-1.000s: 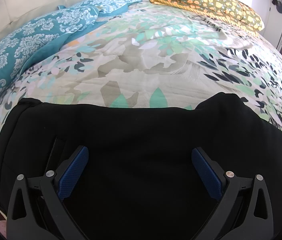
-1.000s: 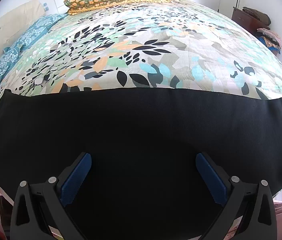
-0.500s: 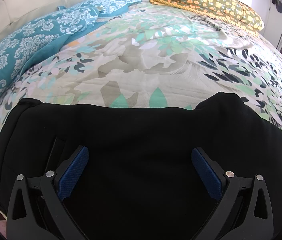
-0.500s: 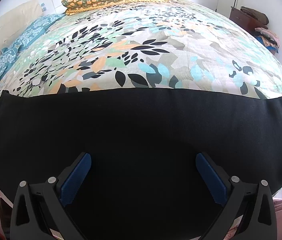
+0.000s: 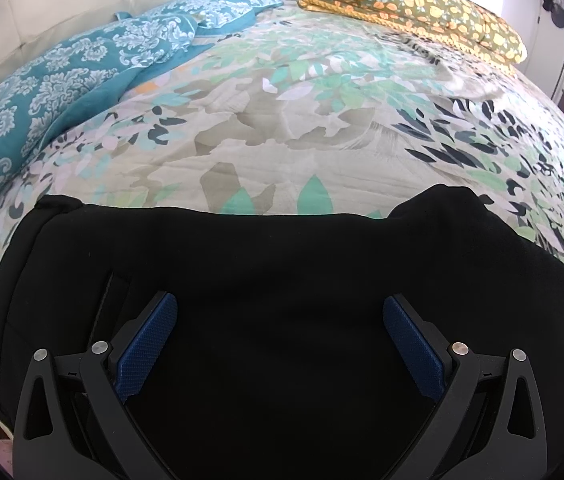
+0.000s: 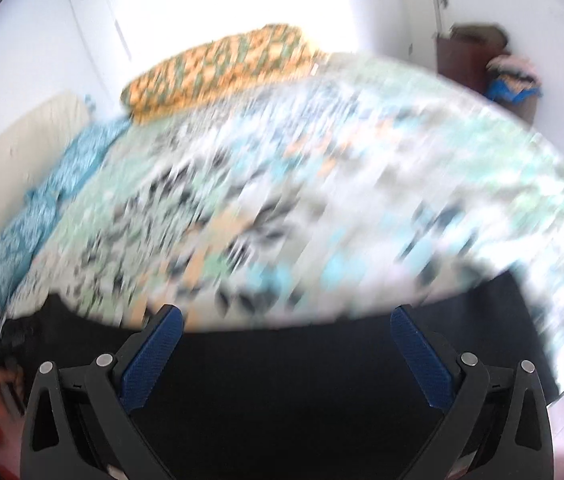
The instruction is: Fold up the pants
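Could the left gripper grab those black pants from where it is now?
Probably yes. The left gripper is open, with the black pants spread flat on the bedspread right between and ahead of its fingers, nothing covering them.

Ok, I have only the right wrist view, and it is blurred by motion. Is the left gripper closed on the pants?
Observer: No. The left gripper is over the black pants with its jaws wide apart and nothing between them.
Operator: Do the pants lie flat on that side?
Observer: Mostly, but their far edge rises in a hump towards the right of the picture.
Operator: Is there any landmark near the jaws?
Observer: Yes, a pocket slit runs just beside the finger on the picture's left.
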{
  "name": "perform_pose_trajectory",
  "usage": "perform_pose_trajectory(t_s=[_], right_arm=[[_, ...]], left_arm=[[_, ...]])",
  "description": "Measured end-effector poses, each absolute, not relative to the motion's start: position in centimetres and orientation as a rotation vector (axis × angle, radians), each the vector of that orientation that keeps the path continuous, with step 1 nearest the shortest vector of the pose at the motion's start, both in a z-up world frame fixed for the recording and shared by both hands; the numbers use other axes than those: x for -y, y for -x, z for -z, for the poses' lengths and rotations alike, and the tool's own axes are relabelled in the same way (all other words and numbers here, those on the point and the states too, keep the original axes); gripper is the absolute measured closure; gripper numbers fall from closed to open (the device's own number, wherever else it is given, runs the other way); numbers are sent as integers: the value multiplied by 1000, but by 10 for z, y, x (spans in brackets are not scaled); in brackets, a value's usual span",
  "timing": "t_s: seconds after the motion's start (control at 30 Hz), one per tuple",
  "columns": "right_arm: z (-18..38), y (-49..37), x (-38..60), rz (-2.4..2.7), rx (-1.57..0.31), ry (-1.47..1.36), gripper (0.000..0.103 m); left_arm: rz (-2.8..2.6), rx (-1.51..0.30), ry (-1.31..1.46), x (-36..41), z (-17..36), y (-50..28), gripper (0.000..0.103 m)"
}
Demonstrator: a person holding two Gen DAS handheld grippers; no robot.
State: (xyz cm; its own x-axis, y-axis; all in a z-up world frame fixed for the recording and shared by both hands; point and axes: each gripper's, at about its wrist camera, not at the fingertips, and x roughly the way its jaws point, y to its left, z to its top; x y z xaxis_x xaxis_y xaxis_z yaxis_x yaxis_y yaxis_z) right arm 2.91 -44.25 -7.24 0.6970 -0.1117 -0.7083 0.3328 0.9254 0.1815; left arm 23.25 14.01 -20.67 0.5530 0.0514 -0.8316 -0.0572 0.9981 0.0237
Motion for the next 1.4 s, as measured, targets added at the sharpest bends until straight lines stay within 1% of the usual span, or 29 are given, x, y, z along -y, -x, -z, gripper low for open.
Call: perform_pose_trajectory(t_s=[0.1, 0.17, 0.27, 0.3, 0.33, 0.4, 0.5, 0.57, 0.6, 0.63, 0.7, 0.87, 1.0, 1.03, 1.07, 1.1, 1.13, 1.17, 1.2, 1.27, 1.4], right_arm=[[45, -26, 513, 306, -787, -344, 0], [44, -19, 555, 344, -826, -376, 0], [73, -13, 603, 295, -976, -517, 2], [87, -12, 610, 263, -1035, -554, 4], [98, -10, 613, 241, -1076, -567, 10], [121, -9, 615, 192, -1153, -589, 14], [148, -9, 613, 156, -1227, -601, 17], [160, -7, 616, 158, -1244, -619, 17], [165, -6, 618, 150, -1249, -640, 19], [169, -7, 620, 138, -1252, -663, 26], [176, -8, 620, 98, -1266, -699, 35], [183, -16, 612, 47, -1318, -667, 36], [189, -27, 603, 61, -1378, -594, 34], [188, -30, 599, 66, -1397, -564, 36], [188, -33, 596, 66, -1413, -537, 40], [187, -34, 595, 68, -1425, -529, 58], [185, -33, 596, 61, -1421, -562, 74], [184, -31, 598, 36, -1406, -622, 86], [179, -30, 597, 32, -1392, -637, 90], [170, -25, 591, 27, -1358, -655, 90], [139, -16, 568, -98, -1191, -827, 89]], left_arm=[[-66, -982, 2, -139, 207, -232, 1], [-67, -982, 2, -138, 207, -232, 1], [-72, -979, -6, -138, 208, -233, 1], [-73, -978, -8, -138, 208, -233, 1], [-74, -977, -8, -138, 208, -233, 1], [-74, -975, -8, -137, 209, -232, 1], [-72, -976, -6, -137, 209, -232, 1], [-72, -976, -6, -137, 209, -232, 1], [-72, -976, -6, -137, 209, -232, 1], [-72, -976, -6, -137, 209, -232, 1], [-73, -976, -7, -137, 209, -232, 1], [-74, -973, -10, -136, 209, -232, 0], [-76, -972, -13, -136, 209, -232, 0], [-76, -972, -12, -136, 209, -232, 0], [-76, -972, -12, -136, 209, -232, 0], [-76, -972, -12, -136, 209, -232, 0], [-75, -972, -11, -136, 209, -232, 0], [-75, -971, -11, -136, 209, -232, 0], [-75, -972, -12, -136, 209, -233, 0], [-75, -972, -11, -136, 209, -232, 0], [-75, -976, -14, -135, 208, -233, 0]])
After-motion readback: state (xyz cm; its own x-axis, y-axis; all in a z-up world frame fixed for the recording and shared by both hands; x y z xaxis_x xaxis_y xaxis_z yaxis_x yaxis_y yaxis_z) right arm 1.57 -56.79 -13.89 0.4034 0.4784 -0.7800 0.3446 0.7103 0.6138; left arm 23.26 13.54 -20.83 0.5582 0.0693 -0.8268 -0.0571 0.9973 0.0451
